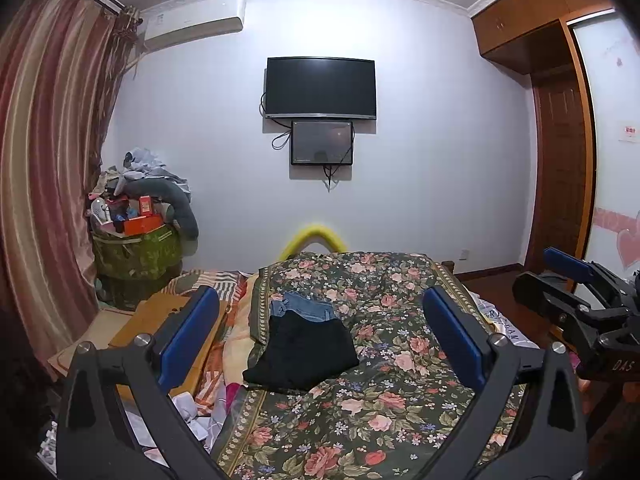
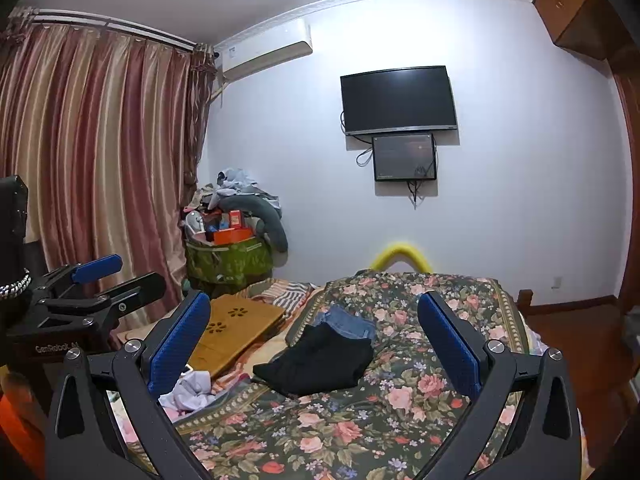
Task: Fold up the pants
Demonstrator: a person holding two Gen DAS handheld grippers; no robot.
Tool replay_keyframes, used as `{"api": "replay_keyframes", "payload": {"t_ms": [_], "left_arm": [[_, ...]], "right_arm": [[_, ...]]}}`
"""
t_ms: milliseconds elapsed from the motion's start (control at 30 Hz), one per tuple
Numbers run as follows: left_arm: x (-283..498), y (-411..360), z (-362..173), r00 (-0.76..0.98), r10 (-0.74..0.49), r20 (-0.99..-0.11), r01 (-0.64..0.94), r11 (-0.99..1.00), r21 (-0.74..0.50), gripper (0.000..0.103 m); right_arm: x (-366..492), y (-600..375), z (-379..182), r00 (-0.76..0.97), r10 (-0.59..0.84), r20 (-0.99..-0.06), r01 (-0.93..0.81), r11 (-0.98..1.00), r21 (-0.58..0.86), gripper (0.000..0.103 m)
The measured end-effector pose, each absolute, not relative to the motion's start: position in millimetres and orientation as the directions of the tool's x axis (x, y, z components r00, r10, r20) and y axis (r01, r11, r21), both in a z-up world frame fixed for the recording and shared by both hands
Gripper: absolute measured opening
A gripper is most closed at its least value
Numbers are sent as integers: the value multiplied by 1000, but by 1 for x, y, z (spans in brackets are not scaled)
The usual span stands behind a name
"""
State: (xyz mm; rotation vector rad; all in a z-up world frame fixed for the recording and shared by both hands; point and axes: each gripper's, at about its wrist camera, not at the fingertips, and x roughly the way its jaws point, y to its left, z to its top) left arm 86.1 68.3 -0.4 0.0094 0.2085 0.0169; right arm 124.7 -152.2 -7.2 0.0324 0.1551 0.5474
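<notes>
Left wrist view: the left gripper [image 1: 320, 328] is seen with its two blue-padded fingers spread wide apart, nothing held between them. It is raised above a bed covered by a dark floral quilt [image 1: 400, 380]. Between the fingers, further along the bed, a pair of black pants [image 1: 308, 352] is observed lying folded into a compact, roughly rectangular bundle on the quilt. A pair of blue jeans [image 1: 304, 308], also folded, is noted just behind the black pants, its near edge overlapped by them. Neither garment is touched by either tool.

At the right edge of the same view, the right gripper [image 1: 560, 280] is recorded from the side, off the side of the bed; its jaws are seen parted and empty.

Right wrist view: the right gripper [image 2: 316, 332] is confirmed with fingers spread wide and clear of the cloth. The black pants [image 2: 320, 364] lie ahead of it on the floral quilt [image 2: 400, 420], with the blue jeans [image 2: 348, 324] touching their far side. The left gripper [image 2: 116, 280] is visible at the left margin, its jaws apart.

Surroundings noted: a wooden lap tray [image 2: 232, 332] with flower-shaped cut-outs lies on the bed to the left of the quilt; crumpled white cloth [image 2: 192, 390] lies near it. A wall-mounted television [image 1: 320, 88] with a smaller screen [image 1: 322, 142] below it faces the bed. An air conditioner [image 1: 196, 24], striped curtains [image 1: 52, 160], a laden green bag [image 1: 136, 252] and a wooden wardrobe [image 1: 560, 140] are also recorded.
</notes>
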Motion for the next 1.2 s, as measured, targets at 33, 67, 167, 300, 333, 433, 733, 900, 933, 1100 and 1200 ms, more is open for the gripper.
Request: {"api": "replay_keyframes", "payload": {"t_ms": [33, 67, 167, 300, 333, 433, 733, 900, 933, 1100, 1200], "left_arm": [[87, 68, 0, 978, 17, -208, -15, 1000, 11, 103], [87, 68, 0, 978, 17, -208, -15, 1000, 11, 103], [88, 68, -1, 977, 15, -210, -14, 1000, 8, 103], [88, 69, -2, 977, 13, -213, -13, 1000, 1, 103], [88, 69, -2, 977, 12, -214, -12, 1000, 0, 103], [88, 69, -2, 977, 7, -214, -8, 1000, -4, 103], [89, 70, -2, 976, 1, -216, -3, 1000, -11, 103], [90, 70, -2, 976, -9, -218, 5, 1000, -17, 103], [90, 70, -2, 976, -9, -218, 5, 1000, -17, 103], [90, 69, -2, 976, -8, -216, 5, 1000, -14, 103], [89, 69, -2, 976, -11, -217, 8, 1000, -17, 103]], "right_arm": [[124, -153, -7, 843, 520, -137, -514, 854, 74, 103], [124, -154, -7, 843, 520, -137, -514, 854, 75, 103], [123, -155, -7, 844, 519, -138, -513, 855, 77, 103], [124, -155, -7, 844, 519, -139, -513, 855, 76, 103], [124, -155, -6, 844, 518, -138, -512, 855, 76, 103], [124, -156, -6, 842, 521, -139, -515, 854, 79, 103], [125, -157, -5, 845, 516, -140, -510, 856, 79, 103], [124, -157, -4, 845, 516, -139, -510, 856, 79, 103], [125, -156, -5, 845, 515, -140, -510, 857, 78, 103], [125, -157, -5, 845, 516, -140, -510, 857, 79, 103], [125, -157, -5, 846, 515, -139, -509, 857, 79, 103]]}}
